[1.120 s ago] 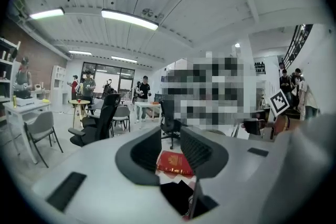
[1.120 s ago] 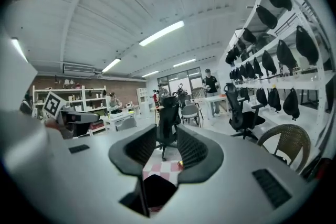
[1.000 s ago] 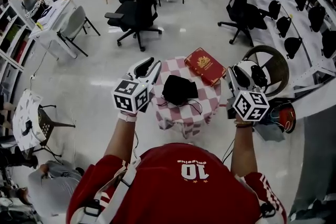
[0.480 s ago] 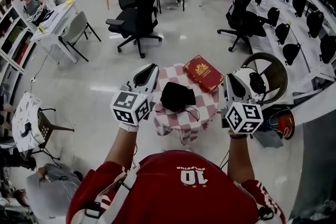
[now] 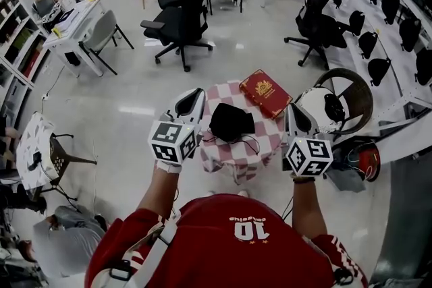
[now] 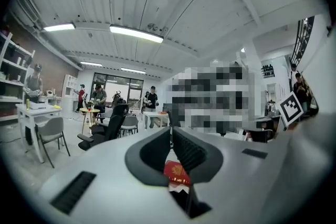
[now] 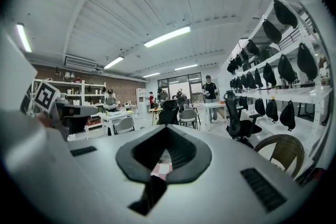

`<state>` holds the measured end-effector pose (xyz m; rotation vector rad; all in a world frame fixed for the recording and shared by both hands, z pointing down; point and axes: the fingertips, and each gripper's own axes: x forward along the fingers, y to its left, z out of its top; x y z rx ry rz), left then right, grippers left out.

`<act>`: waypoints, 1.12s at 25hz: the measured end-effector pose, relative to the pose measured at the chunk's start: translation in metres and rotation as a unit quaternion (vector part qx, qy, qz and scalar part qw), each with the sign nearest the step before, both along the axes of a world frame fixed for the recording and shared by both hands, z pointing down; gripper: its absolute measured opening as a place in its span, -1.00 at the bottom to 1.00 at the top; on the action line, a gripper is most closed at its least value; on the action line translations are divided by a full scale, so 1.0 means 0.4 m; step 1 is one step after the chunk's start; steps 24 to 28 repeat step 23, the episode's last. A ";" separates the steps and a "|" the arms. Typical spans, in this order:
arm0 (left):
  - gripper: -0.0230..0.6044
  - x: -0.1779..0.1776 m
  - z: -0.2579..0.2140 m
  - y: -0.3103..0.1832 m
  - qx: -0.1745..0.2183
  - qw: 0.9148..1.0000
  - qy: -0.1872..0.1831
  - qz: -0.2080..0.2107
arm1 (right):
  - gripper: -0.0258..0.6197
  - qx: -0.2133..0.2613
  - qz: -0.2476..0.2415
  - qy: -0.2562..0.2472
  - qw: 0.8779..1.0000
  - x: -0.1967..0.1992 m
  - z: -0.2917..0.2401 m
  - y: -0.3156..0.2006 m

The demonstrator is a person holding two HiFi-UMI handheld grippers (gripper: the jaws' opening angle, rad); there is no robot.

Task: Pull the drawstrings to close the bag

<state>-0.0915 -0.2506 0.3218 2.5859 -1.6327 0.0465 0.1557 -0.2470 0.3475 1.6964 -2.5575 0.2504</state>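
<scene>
- Head view: small round tabletop (image 5: pixel 236 153) under a red-and-white checked cloth, dead ahead of the person at 12 o'clock.
- Black drawstring bag (image 5: pixel 231 122) lies slumped in the middle of the cloth. A thin dark drawstring (image 5: pixel 254 143) trails from it toward 5 o'clock and lies loose on the checks.
- Red book (image 5: pixel 265 92) with a gold emblem lies at 1 o'clock from the bag. It sits skewed at the tabletop's far edge, just beside the bag.
- Left hand-held gripper (image 5: pixel 192 99) (image 6: pixel 171 131) is at 9 o'clock from the bag, by the tabletop's edge and apart from the bag. Its jaws have just been closing and now stand drawn together at the tips with nothing caught between them. The book shows through the gap lower down.
- Right hand-held gripper (image 5: pixel 294 114) (image 7: pixel 166 131) is at 3 o'clock from the bag, off the tabletop's right edge and clear of the bag and cord. Its jaws have just been closing and are now fully together and empty. A patch of checked cloth shows behind them.
- Both point roughly level, toward 12 o'clock.
- Wicker chair (image 5: pixel 356 92) stands at 3 o'clock from the tabletop. Black office chair (image 5: pixel 181 22) stands well off at 11 o'clock.
</scene>
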 end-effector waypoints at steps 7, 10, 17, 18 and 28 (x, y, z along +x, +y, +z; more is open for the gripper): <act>-0.86 -0.003 0.014 0.018 -0.004 1.000 0.002 -0.002 | -0.87 -0.005 -0.002 0.007 1.000 -0.003 0.015 0.016; -0.86 -0.001 0.014 0.020 -0.006 1.000 0.003 -0.001 | -0.87 -0.004 -0.002 0.013 1.000 -0.002 0.014 0.019; -0.90 -0.001 0.027 0.025 -0.009 1.000 0.005 -0.005 | -0.87 -0.007 0.004 0.007 1.000 0.014 0.028 0.025; -0.90 -0.002 0.028 0.026 -0.009 1.000 0.007 -0.007 | -0.87 -0.009 0.004 0.006 1.000 0.016 0.032 0.026; -0.90 -0.006 0.026 0.031 -0.007 1.000 0.013 -0.005 | -0.87 -0.013 0.007 0.003 1.000 0.018 0.045 0.033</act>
